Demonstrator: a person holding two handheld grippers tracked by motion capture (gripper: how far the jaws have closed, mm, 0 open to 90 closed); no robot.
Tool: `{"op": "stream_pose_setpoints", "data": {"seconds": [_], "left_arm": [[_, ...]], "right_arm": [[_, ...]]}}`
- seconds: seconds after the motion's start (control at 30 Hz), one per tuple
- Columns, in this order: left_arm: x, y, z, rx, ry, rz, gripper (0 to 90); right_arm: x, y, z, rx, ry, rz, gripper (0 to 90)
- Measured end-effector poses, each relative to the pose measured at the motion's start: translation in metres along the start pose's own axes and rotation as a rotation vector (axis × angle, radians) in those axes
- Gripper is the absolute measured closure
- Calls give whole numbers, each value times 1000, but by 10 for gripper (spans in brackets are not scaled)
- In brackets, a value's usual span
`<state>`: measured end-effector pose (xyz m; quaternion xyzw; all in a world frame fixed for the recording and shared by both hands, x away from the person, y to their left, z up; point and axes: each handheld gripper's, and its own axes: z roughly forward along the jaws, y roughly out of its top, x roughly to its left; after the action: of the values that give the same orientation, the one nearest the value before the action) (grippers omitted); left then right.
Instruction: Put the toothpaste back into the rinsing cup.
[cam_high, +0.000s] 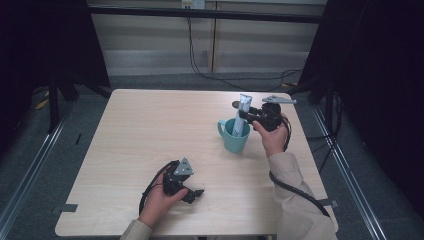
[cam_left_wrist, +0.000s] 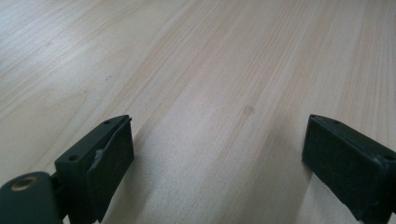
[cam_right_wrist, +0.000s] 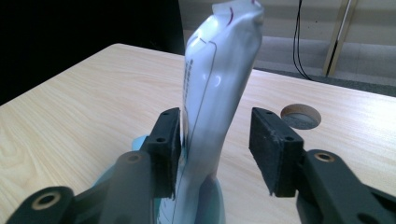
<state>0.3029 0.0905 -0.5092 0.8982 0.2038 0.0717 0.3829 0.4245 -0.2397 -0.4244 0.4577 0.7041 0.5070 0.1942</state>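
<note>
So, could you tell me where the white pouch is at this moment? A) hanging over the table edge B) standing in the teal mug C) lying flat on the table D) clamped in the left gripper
B: the pouch stands upright with its lower end inside the mug, between the jaws of the right gripper, whose one pad stands clear of it.

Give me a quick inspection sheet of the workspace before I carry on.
Surface: light wooden table, round cable hole.
Job's things: white tube standing in teal mug.
Clutter: nothing seen.
Grippers: right gripper open around the tube, one pad apart from it; left gripper open, nothing between its jaws.
Cables: black cables on the floor behind.
Surroundings: dark curtains at both sides.
</note>
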Motion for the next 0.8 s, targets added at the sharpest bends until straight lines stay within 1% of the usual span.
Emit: {"op": "stream_pose_setpoints", "data": {"seconds": [0.13, 0.17, 0.23, 0.33, 0.37, 0.4, 0.43, 0.63, 0.73, 0.8], "left_arm": [[0, 0, 0, 1, 0, 0, 86], [0, 0, 0, 0, 0, 0, 86], [0, 0, 0, 0, 0, 1, 87], [0, 0, 0, -1, 0, -2, 86], [0, 0, 0, -1, 1, -2, 87], [0, 0, 0, -1, 1, -2, 87], [0, 0, 0, -3, 0, -3, 87], [0, 0, 0, 0, 0, 0, 87], [0, 0, 0, -1, 0, -1, 87], [0, 0, 0, -2, 0, -1, 87]], "right_arm": [[0, 0, -3, -8, 10, 0, 500], [-1, 1, -4, -2, 6, 1, 469], [-2, 1, -6, -11, 15, 10, 449], [-3, 2, -9, -15, 17, 19, 424], [-3, 3, -11, -14, 30, 26, 389], [-3, 3, -11, -14, 30, 26, 389], [-3, 5, -13, -5, 23, 20, 362], [-2, 7, -20, -4, 24, 0, 340], [-1, 8, -23, -2, 26, 0, 337], [0, 8, -25, -1, 19, -9, 335]]}}
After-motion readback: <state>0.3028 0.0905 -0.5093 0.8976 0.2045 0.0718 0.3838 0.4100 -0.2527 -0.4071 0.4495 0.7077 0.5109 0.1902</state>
